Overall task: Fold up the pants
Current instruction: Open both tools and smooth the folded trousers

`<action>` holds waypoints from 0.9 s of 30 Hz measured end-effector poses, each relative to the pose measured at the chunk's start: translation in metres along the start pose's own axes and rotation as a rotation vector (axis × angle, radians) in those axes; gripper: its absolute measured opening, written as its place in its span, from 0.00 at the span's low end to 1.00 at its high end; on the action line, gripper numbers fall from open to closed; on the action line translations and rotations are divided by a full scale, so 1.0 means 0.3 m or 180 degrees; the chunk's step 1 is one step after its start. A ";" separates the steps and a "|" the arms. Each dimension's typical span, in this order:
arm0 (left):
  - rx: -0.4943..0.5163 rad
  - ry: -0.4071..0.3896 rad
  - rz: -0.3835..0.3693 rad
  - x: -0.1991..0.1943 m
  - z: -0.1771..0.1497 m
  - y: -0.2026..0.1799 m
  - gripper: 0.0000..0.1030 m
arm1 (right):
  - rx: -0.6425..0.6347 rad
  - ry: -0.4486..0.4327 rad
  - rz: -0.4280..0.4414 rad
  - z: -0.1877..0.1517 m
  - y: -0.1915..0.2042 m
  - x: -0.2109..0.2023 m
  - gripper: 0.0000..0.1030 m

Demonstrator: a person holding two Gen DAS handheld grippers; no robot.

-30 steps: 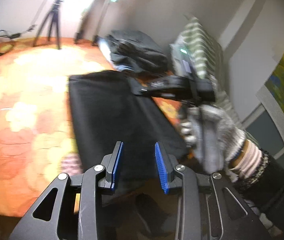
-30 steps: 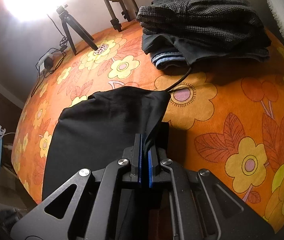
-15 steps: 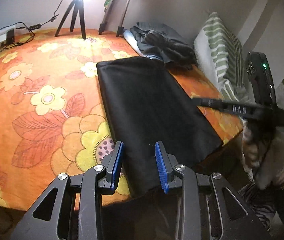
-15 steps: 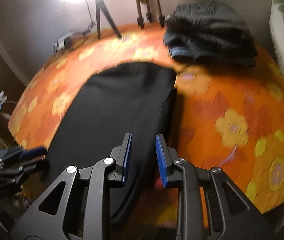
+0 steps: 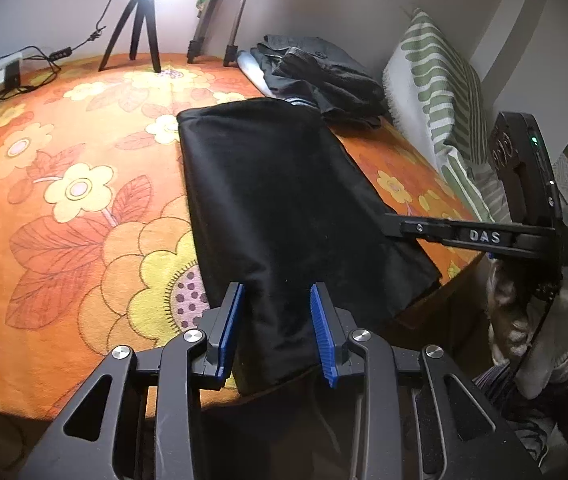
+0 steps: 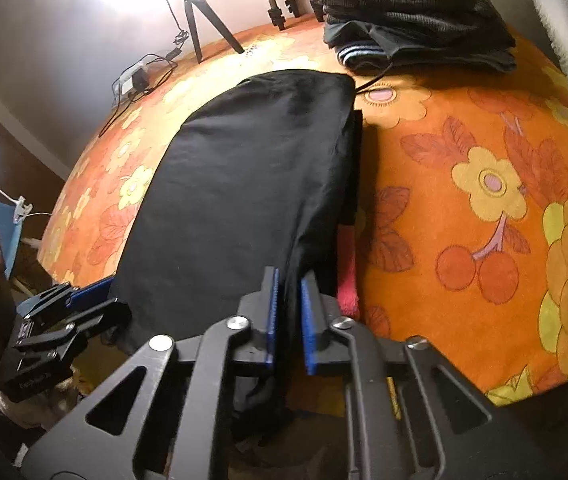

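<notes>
Left wrist view: black pants [image 5: 280, 200] lie folded lengthwise on a bed covered by an orange blanket [image 5: 64, 208] with large yellow flowers. The near end of the pants hangs over the bed's front edge. The left gripper [image 5: 278, 330] has its blue-lined jaws spread wide apart, one on each side of that hanging end, grasping nothing. To the right, the right gripper [image 5: 399, 230], held by a gloved hand [image 5: 523, 320], reaches in to the pants' right edge; from here its grip cannot be told. Behind the pants sits a pile of dark folded clothes [image 5: 315, 76], with a green-striped pillow [image 5: 439, 92] against the wall and a small tripod [image 5: 136, 28] under a bright lamp.

Right wrist view: the right gripper [image 6: 288, 316] has its jaws nearly closed, pinching the right edge of the pants [image 6: 244, 184] near the bed's front. The left gripper [image 6: 84, 300] shows at lower left, at the pants' other near corner. The clothes pile [image 6: 411, 16] lies beyond.
</notes>
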State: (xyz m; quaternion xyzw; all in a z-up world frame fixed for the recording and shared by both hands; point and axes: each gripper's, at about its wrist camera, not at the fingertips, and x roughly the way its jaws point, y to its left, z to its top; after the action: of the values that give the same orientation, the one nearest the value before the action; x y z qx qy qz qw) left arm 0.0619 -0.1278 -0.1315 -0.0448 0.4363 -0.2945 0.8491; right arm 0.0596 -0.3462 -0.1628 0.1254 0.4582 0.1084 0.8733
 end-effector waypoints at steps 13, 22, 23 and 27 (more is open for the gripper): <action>-0.0448 -0.0075 -0.0086 -0.026 0.107 0.108 0.40 | 0.0187 -0.0227 0.0103 0.082 -0.053 -0.046 0.65; -0.0781 0.0075 -0.0180 0.085 0.203 0.178 0.45 | 0.0437 0.0098 0.0289 0.150 -0.094 0.101 0.74; -0.0767 0.0064 -0.0168 0.092 0.217 0.183 0.45 | 0.0462 0.0109 0.0289 0.149 -0.098 0.109 0.74; -0.0756 0.0018 -0.0087 0.119 0.285 0.222 0.45 | 0.0470 0.0117 0.0342 0.130 -0.098 0.092 0.74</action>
State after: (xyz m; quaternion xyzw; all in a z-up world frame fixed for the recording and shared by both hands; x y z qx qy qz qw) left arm 0.1740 -0.1077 -0.1264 -0.1502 0.4699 -0.2524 0.8324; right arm 0.1094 -0.3703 -0.1720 0.2118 0.4735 0.1233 0.8460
